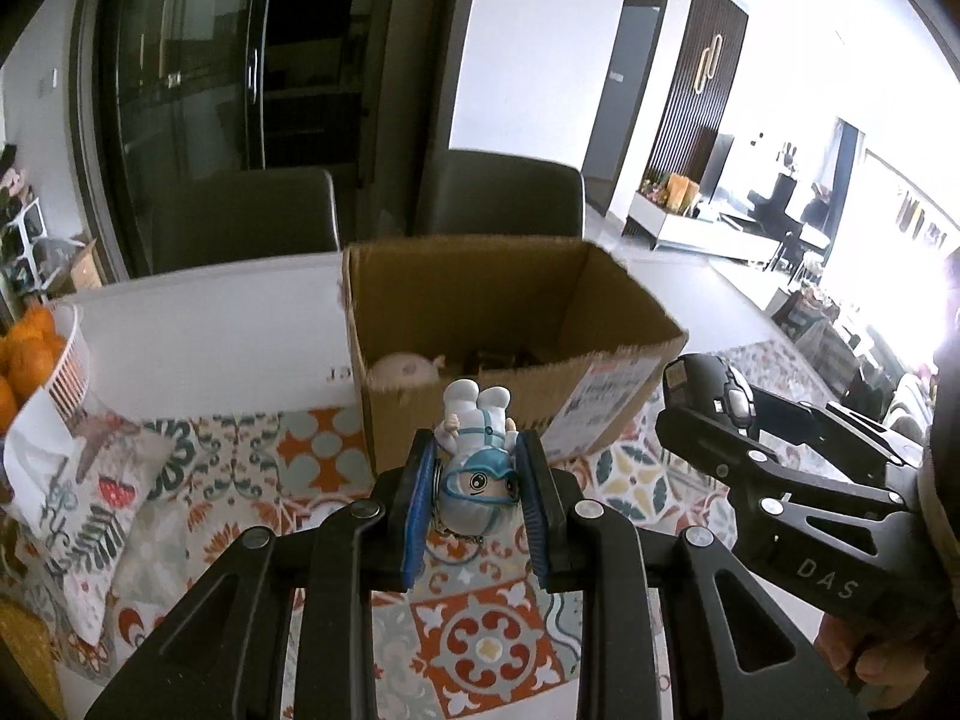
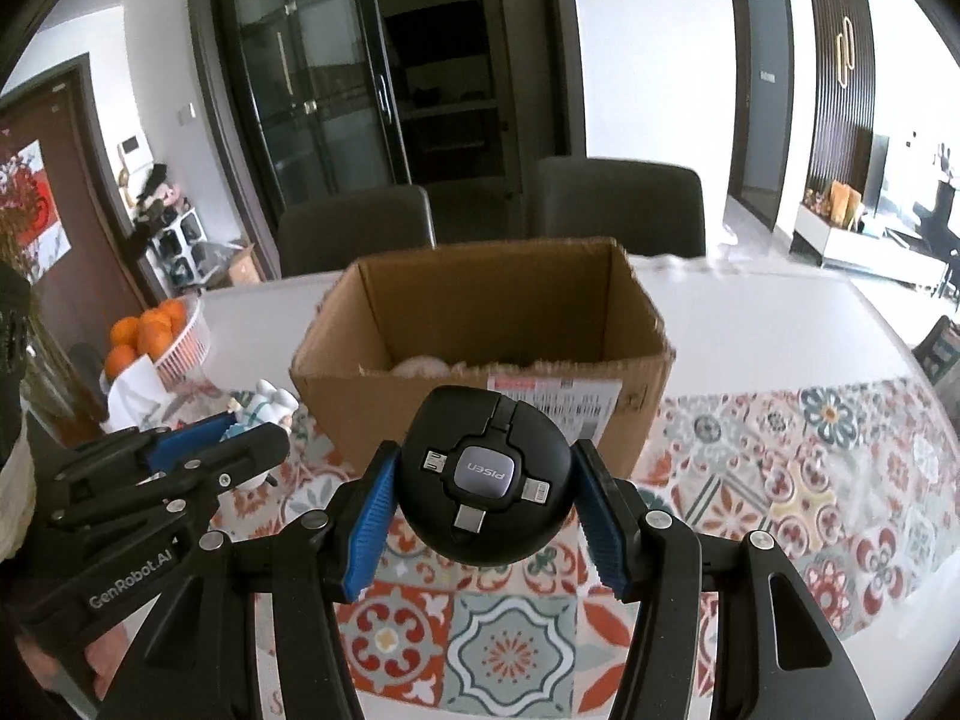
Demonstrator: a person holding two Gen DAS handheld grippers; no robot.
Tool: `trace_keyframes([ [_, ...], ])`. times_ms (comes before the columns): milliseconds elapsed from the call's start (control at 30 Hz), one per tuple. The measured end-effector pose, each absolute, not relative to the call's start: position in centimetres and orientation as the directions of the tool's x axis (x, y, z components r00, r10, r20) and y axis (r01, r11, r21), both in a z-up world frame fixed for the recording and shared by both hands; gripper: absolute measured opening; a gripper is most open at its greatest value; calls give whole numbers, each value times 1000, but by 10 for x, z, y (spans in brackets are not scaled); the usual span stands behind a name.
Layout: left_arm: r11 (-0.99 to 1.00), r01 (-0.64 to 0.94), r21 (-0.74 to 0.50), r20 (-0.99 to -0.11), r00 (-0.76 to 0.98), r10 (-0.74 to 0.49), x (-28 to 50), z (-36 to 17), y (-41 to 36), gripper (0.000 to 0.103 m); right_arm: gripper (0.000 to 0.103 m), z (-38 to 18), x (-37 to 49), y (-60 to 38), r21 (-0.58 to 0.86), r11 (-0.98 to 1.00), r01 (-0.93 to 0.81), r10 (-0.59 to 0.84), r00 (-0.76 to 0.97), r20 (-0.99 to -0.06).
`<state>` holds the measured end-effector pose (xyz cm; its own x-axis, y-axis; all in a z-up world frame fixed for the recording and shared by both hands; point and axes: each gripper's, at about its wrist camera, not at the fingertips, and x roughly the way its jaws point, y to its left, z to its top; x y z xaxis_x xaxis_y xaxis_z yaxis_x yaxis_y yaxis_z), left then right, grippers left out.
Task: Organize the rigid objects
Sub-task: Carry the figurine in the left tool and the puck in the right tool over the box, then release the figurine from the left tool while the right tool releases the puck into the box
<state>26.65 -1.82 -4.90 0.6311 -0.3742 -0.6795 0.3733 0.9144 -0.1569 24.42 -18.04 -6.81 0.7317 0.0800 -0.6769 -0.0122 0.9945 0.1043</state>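
Left wrist view, left to right: a white basket [image 1: 67, 360] of oranges [image 1: 27, 354], cut off by the frame edge; a white paper or bag [image 1: 36, 468] leaning under it; a patterned pouch [image 1: 102, 516] whose lower end is lost in the dark corner. Centre: the left gripper [image 1: 477, 498], its blue pads [image 1: 420, 510] pressed on a small figurine [image 1: 480, 468] in a white-and-blue suit, held head toward the camera, feet toward the cardboard box [image 1: 516, 324]. A cord or ring below the figurine's head is hard to make out. The open box stands on the patterned tablecloth [image 1: 480, 642] just behind the figurine; inside, a pale round item [image 1: 405, 369] shows above the near wall, and darker contents beside it cannot be identified. Right: the right gripper [image 1: 708, 396], seen side-on, with only the edge of its load visible; the hand [image 1: 882, 660] holding it is cut off at the frame

Right wrist view, left to right: the left gripper [image 2: 252, 426] with the figurine's [image 2: 270, 405] feet protruding, its head hidden by the fingers; the same box [image 2: 480, 312], its label [image 2: 558, 402] partly covered. Centre: the right gripper [image 2: 486, 492], jaws moderately apart and clamped on a round black cable adapter [image 2: 486, 474] marked PISEN, carried above the cloth in front of the box. Two chairs [image 2: 618, 204] stand behind the table [image 2: 780, 324]
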Motion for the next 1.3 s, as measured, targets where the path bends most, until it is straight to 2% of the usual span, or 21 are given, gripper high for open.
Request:
trace_keyframes([
  [433,906,402,-134,-598,696,-398,291,-4,-31,27,57,-23,267,-186,85,996,-31,76,804,-590],
  [733,905,412,-103,-577,717,-392,322,10,-44,27,57,-7,297,-195,66,997,-33,65,819,-571],
  [1033,907,405,-116,-610,691,-387,365,6,-55,27,57,-12,338,-201,73,996,-53,87,789,-608],
  [1300,912,394,-117,-666,650,-366,397,-15,-64,27,57,-29,377,-206,66,996,-65,93,730,-677],
])
